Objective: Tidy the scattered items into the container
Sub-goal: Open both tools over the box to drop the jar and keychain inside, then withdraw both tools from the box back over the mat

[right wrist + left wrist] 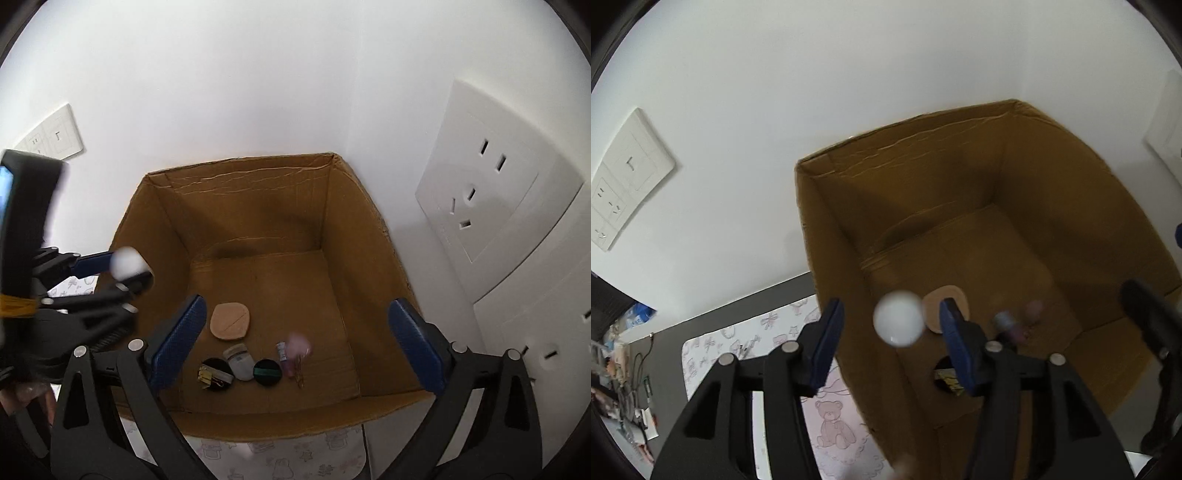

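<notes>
The left tongs [890, 328] stand partly apart over the near-left wall of the cardboard box [960, 155], and a small white ball [898, 318], blurred and seemingly free of both blue pads, hangs between them above the box floor, so I judge it is being let go. The right tongs [295, 341] gape wide and empty above the items already inside: a tan powder puff [231, 320], two black round compacts and a pinkish blurred piece. The ball looks light, smooth and hard, likely to bounce or roll; grip it across its widest middle
</notes>
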`<action>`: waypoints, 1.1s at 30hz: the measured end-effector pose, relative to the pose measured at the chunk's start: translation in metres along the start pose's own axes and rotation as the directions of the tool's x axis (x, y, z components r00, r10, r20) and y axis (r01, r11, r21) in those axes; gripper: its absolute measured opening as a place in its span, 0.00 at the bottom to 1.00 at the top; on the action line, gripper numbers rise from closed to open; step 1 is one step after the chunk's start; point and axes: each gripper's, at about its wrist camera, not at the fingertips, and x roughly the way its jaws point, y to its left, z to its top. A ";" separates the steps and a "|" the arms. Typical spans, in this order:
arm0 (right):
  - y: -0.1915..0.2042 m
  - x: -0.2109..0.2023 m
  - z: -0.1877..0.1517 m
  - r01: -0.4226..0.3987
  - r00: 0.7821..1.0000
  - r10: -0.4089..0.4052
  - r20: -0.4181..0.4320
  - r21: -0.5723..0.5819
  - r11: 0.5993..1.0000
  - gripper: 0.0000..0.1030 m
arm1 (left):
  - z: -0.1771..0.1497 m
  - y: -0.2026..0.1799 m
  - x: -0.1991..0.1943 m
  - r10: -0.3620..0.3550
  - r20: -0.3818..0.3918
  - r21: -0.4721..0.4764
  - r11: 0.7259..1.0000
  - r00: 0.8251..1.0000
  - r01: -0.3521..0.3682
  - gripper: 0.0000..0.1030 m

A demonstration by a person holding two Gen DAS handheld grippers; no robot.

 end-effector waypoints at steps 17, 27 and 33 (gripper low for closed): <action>0.006 -0.010 0.003 0.023 1.000 -0.024 -0.007 -0.011 1.000 0.99 | -0.002 0.000 -0.031 0.030 0.089 0.003 1.000 0.996 -0.030 0.90; 0.006 -0.020 0.000 0.024 1.000 -0.024 -0.003 -0.004 1.000 1.00 | -0.006 0.006 -0.043 0.042 0.111 -0.007 0.999 0.993 -0.042 0.96; 0.009 -0.028 -0.001 0.028 1.000 -0.028 0.008 -0.006 1.000 1.00 | -0.010 0.022 -0.055 0.023 0.137 -0.063 0.998 0.990 -0.014 0.96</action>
